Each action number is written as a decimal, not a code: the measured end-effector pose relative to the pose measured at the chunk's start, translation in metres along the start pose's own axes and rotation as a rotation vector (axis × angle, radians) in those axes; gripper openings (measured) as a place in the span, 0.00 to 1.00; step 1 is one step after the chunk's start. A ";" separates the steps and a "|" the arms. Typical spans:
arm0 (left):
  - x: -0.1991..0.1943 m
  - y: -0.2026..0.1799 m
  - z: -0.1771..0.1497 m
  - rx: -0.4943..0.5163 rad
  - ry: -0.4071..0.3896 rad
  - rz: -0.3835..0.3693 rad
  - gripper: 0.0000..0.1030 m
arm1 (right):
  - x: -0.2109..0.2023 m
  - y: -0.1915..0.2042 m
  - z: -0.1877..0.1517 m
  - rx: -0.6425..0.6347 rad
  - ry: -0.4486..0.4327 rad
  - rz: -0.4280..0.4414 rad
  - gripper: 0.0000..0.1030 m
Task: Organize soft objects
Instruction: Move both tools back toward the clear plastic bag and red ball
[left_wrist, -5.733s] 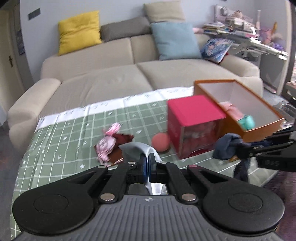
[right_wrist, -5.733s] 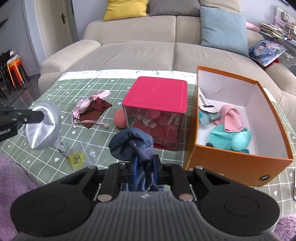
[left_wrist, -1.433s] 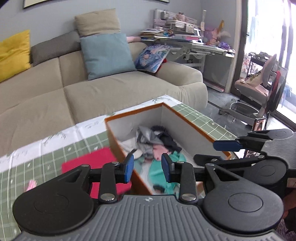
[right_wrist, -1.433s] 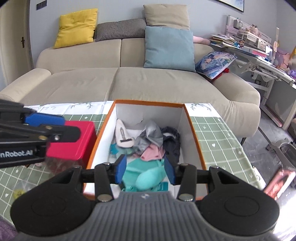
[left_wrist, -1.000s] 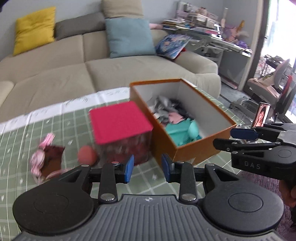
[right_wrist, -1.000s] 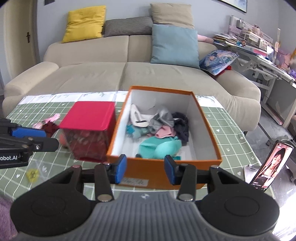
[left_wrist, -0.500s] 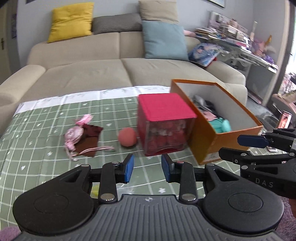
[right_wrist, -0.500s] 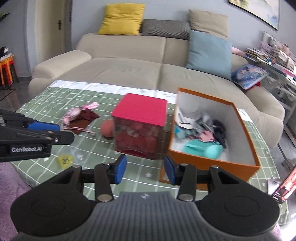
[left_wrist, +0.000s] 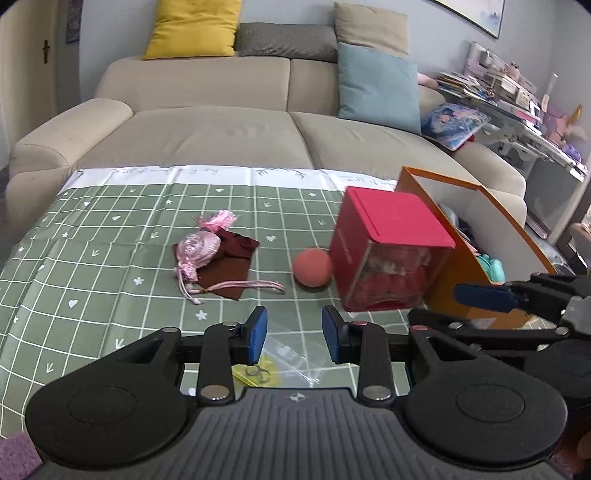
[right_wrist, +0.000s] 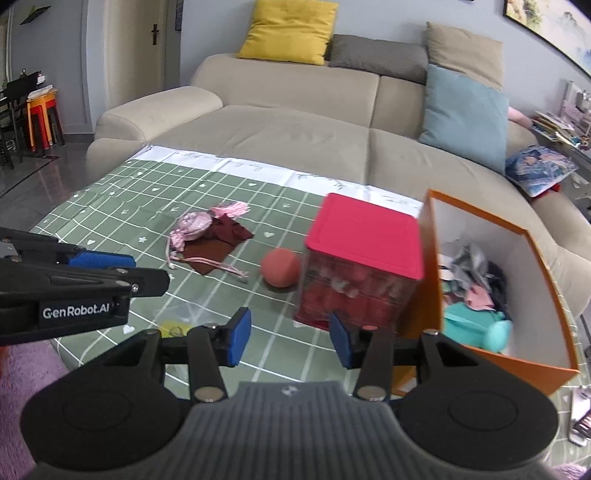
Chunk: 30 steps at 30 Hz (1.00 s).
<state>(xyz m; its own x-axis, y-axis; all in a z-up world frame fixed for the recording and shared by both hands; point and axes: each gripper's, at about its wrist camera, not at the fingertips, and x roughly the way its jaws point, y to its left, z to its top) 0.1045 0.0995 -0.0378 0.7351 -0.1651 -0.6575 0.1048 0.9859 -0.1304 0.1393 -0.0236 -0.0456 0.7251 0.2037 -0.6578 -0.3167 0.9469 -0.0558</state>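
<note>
Pouch: pink drawstring pouch (left_wrist: 199, 249) light, limp, slippery; pinch gathered neck | left tongs (left_wrist: 293, 334) wide, empty | right tongs (right_wrist: 290, 338) wide, empty

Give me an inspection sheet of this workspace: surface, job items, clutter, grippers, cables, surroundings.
Surface: green checked tablecloth with a white far edge.
Job's things: pink drawstring pouch lying on a maroon cloth; coral ball beside the red-lidded clear box; orange box at the right holding mixed soft items, a teal one nearest.
Clutter: clear plastic bag with a yellow label at the near edge.
Grippers: left gripper open, nothing held; right gripper open, nothing held.
Cables: nothing seen.
Surroundings: beige sofa with yellow, grey, tan and blue cushions; cluttered desk to the right.
</note>
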 end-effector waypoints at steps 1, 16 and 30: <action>0.002 0.003 0.001 -0.007 -0.002 0.001 0.37 | 0.005 0.002 0.002 0.000 0.003 0.007 0.46; 0.056 0.040 0.008 -0.048 0.094 0.003 0.43 | 0.080 0.005 0.016 0.050 0.084 0.087 0.55; 0.108 0.072 -0.021 -0.195 0.364 -0.026 0.66 | 0.138 0.007 -0.012 0.044 0.276 0.150 0.48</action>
<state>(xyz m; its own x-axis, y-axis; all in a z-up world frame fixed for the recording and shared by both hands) 0.1777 0.1520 -0.1339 0.4457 -0.2234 -0.8669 -0.0342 0.9634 -0.2658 0.2299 0.0081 -0.1454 0.4768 0.2721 -0.8358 -0.3765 0.9224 0.0855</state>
